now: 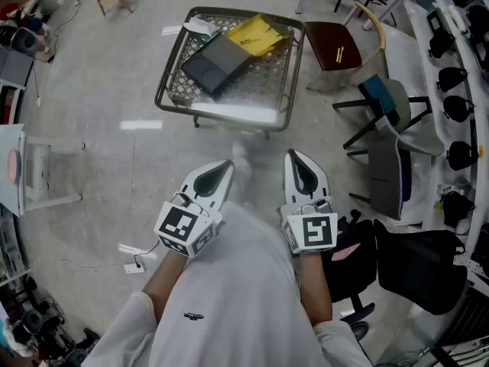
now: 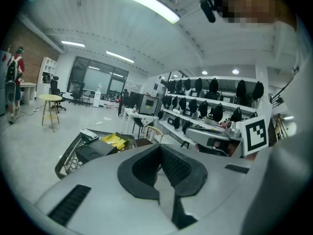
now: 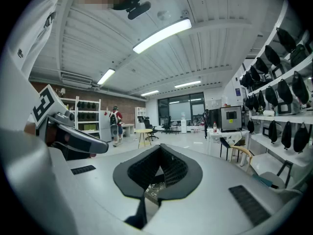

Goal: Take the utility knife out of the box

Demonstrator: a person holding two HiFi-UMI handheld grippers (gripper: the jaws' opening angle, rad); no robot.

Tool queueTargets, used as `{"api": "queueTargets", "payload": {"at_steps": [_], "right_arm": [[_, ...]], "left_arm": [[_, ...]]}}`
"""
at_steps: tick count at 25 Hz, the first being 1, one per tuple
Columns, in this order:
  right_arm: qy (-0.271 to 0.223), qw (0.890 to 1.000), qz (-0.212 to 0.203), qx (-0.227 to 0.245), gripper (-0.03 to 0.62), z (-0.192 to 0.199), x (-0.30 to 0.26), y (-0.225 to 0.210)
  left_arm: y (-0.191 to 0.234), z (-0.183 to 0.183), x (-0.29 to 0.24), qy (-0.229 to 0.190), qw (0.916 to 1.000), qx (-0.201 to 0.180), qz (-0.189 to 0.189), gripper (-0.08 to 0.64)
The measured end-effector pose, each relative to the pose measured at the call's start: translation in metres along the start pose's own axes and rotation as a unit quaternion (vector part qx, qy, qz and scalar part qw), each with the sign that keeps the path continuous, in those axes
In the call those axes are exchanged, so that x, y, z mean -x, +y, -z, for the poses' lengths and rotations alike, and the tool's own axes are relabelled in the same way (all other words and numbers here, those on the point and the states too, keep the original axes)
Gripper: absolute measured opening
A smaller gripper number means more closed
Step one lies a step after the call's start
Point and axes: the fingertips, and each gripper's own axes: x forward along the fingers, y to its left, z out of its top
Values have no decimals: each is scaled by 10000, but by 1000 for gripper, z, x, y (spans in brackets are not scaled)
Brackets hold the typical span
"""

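A black box (image 1: 216, 61) lies in a wire mesh basket (image 1: 172, 67) on the floor ahead, with a yellow packet (image 1: 256, 35) beside it. No utility knife shows in any view. My left gripper (image 1: 226, 165) and right gripper (image 1: 293, 157) are held close to my body, well short of the basket, both shut with nothing between the jaws. In the left gripper view the left gripper (image 2: 159, 149) points toward the basket (image 2: 72, 159), the black box (image 2: 96, 151) and the yellow packet (image 2: 115, 140). In its own view the right gripper (image 3: 159, 149) points into the room.
A dark red stool (image 1: 334, 46) stands right of the basket. Chairs (image 1: 390, 140) and a black bag (image 1: 416, 264) crowd the right side, under a shelf of dark headsets (image 1: 452, 76). A white table (image 1: 29, 167) stands at the left. A person (image 3: 114, 123) is far off.
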Motion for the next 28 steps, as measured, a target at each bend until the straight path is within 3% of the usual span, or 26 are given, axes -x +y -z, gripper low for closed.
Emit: {"api": "queueTargets", "payload": {"at_steps": [7,15,20,24,28], "right_arm": [[93,9990,292,-312,-2,0,68,22],[231,9975,351,-576,-2,20,79,62],[249,9981,353,-440,0,19,63,81],[-22,9986,190,-491,0,11,43,100],[30,9997,142,-190,0,8,19,127]], "left_arm": [[-24,-2,54,-136,9999,-19,-103,3],[-14,0,91,-184,9996,-100,-178,3],[8,2,105,-230,9996,-16,-160,3],[39,-12,112,-413,9990,-18,-149,3],[75,-22,124,-557,9984,66,-64,3]]}}
